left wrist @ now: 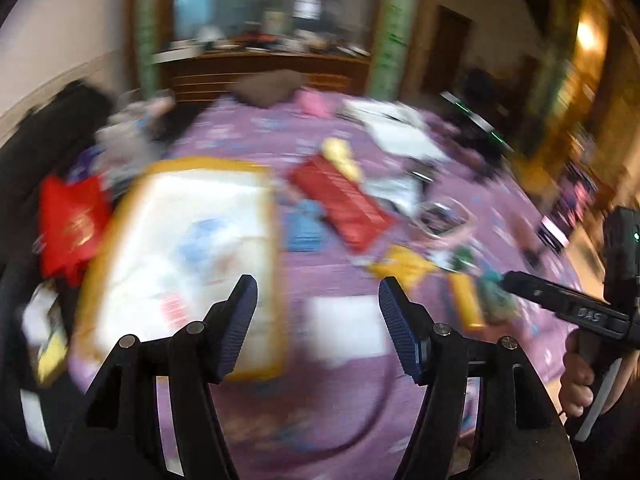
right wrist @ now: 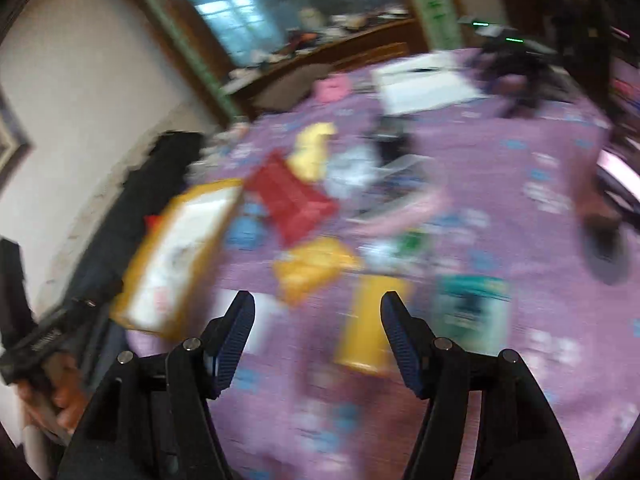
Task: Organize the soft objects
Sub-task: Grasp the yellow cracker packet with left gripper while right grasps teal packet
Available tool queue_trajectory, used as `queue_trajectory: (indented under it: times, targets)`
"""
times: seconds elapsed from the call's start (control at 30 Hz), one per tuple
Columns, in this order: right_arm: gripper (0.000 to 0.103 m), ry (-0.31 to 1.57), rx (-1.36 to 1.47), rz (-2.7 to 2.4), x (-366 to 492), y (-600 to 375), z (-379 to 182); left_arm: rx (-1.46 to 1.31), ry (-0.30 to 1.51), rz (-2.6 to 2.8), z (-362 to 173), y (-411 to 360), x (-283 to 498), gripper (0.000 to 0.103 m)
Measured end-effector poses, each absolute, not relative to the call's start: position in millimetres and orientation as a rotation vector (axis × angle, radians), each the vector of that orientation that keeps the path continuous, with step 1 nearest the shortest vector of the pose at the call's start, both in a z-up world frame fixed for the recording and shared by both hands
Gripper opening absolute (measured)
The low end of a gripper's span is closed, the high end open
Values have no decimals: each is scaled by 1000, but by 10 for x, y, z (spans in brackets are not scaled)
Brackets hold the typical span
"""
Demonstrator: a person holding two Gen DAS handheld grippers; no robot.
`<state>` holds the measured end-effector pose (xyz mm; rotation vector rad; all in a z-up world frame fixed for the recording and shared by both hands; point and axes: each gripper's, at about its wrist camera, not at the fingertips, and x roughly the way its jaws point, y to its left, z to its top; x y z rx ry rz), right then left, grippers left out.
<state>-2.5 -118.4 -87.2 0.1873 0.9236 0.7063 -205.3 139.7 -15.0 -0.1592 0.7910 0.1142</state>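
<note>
Everywhere motion blur; left gripper, right gripper fingers apart, empty.

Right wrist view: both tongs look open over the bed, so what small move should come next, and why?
Probably lower the right tongs toward the yellow packet just ahead. They are open and empty, as are the left tongs, and the packet lies loose on the purple bedspread. Blur makes the exact gap uncertain.

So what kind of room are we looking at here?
Most likely a bedroom: a purple patterned bedspread strewn with packets, a brown pillow at its far end, and a big mirror over a wooden dresser.
</note>
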Motion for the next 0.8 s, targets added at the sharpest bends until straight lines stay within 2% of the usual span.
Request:
queue_trajectory:
  times: [0.3,0.53,0.6,0.63,0.67,0.7,0.8]
  targets:
    - [66,967,151,502,227,-1662,-1201,-13,901,-40,-502,801,-1012,64]
    - [65,1052,133,527,310,-1411,-1462,122,1064,-87,-983,522,-450,64]
    - [57,1038,99,506,285,-1365,-1485,145,1090,-94,-1058,487,-480,64]
    - [50,1032,72,486,271,-1345,-1485,143,1104,-96,-1090,490,-511,64]
    - [46,1020,44,470,253,-1329,-1486,131,1116,-85,-1128,509,-544,60]
    - [44,1013,30,466,246,-1324,-1490,113,1118,-76,-1157,530,-570,44]
    - [37,1000,11,469,216,-1314,-1477,61,1089,-54,-1168,565,-655,43]
